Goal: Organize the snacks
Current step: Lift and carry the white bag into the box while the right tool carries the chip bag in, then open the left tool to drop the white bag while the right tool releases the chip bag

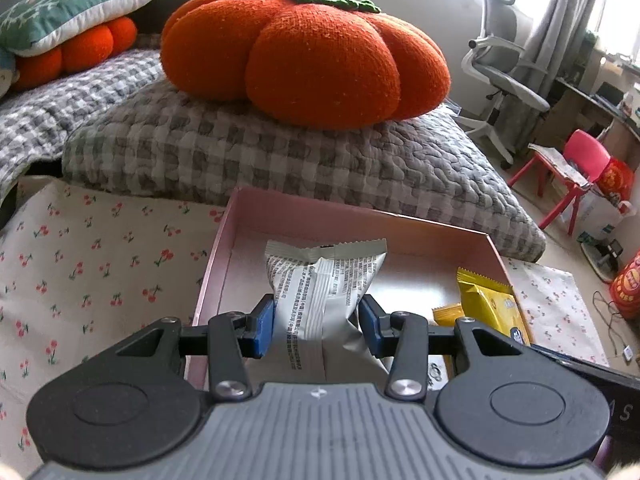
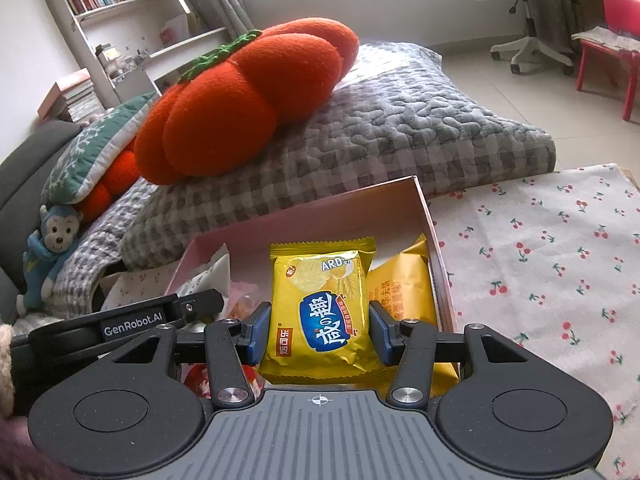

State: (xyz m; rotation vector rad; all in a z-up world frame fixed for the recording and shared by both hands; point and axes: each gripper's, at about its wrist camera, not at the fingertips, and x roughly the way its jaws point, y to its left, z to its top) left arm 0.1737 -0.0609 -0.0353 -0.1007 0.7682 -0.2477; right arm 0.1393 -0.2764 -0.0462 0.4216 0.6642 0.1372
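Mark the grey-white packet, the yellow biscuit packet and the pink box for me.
grey-white packet (image 1: 320, 300): left wrist view, printed back panel between the fingers.
yellow biscuit packet (image 2: 320, 312): right wrist view, front face at the blue logo.
pink box (image 1: 320, 216): left wrist view, inner face of the far wall.

Pink box (image 1: 240, 216): open top, shallow, pale pink walls, sits on the cherry-print cloth.

Silver-white snack packet (image 1: 320, 292): crimped top edge, fine black print down its back seam, upright over the box's left half, pinched at its sides between blue pads (image 1: 262, 326).

Yellow biscuit packet (image 2: 320, 312): blue oval logo, round biscuit picture, face up, long axis pointing into the box, over its right half, blue pads (image 2: 258, 334) pressed on both sides.

Orange-yellow packet (image 2: 404, 284): in the box, leaning against the right wall, partly behind the biscuit packet.
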